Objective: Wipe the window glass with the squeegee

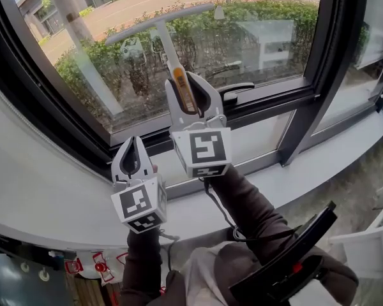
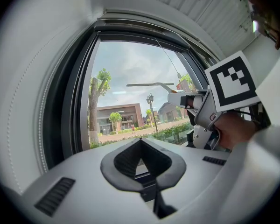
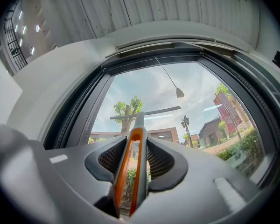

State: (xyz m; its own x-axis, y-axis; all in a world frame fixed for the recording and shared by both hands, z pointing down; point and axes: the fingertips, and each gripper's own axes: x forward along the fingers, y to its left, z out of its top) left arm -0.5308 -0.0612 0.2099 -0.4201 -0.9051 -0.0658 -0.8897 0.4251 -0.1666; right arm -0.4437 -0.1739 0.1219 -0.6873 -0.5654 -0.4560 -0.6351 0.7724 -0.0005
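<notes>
Right tongs (image 1: 190, 83) clamped on the squeegee (image 1: 168, 46) handle. Handle points straight ahead, blade crosswise at the window glass (image 1: 255, 30). Left tongs (image 1: 133, 142) closed, empty, lower left, farther off.

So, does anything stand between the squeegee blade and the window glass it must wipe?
Nothing visible blocks it. The right gripper's jaws hold the squeegee by its handle, and its blade is up at the window glass. Only a small cord pull hangs close to the blade's right end, in front of the glass.
</notes>
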